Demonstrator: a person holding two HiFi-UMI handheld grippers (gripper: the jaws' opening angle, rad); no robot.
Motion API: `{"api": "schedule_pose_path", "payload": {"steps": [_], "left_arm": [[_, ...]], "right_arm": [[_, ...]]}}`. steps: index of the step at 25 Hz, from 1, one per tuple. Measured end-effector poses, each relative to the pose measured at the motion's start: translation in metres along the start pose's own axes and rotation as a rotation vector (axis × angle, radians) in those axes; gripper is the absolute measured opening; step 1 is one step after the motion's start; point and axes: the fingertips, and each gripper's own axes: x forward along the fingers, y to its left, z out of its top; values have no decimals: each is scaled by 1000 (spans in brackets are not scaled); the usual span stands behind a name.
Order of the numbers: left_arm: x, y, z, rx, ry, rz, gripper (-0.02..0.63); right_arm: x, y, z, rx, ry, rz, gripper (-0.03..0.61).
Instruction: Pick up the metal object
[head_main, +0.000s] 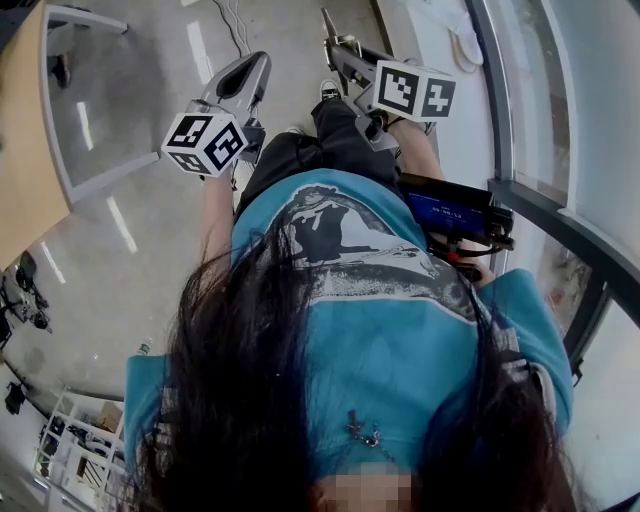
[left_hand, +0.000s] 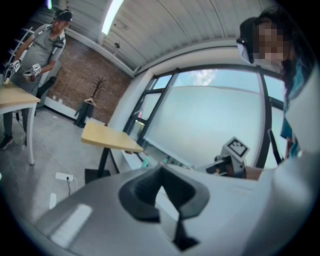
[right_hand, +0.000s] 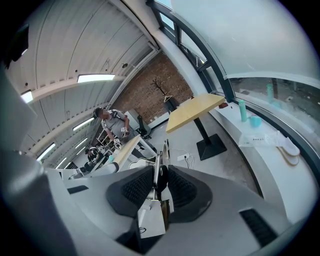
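My right gripper (head_main: 337, 52) is shut on the metal object (head_main: 327, 22), a thin flat metal piece that sticks out past the fingertips. In the right gripper view the metal object (right_hand: 161, 167) stands on edge between the two black pads (right_hand: 135, 189), which press on both its sides. My left gripper (head_main: 258, 68) hangs beside it, to the left, above the grey floor. In the left gripper view its pads (left_hand: 142, 192) meet at the tips with nothing between them. Both grippers are held in the air in front of the person's body.
A wooden table (head_main: 20, 130) stands at the left, and a window frame (head_main: 520, 190) runs down the right. A black device with a blue screen (head_main: 450, 210) sits at the person's waist. A yellow table (right_hand: 195, 110) and another person (right_hand: 115, 125) are farther off.
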Motion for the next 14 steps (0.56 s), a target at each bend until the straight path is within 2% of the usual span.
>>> {"api": "schedule_pose_path", "payload": {"steps": [14], "left_arm": [[-2,1,4,14,-1,-2,3]], "right_arm": [[-1,-2,3,19,-16,1,101]]}}
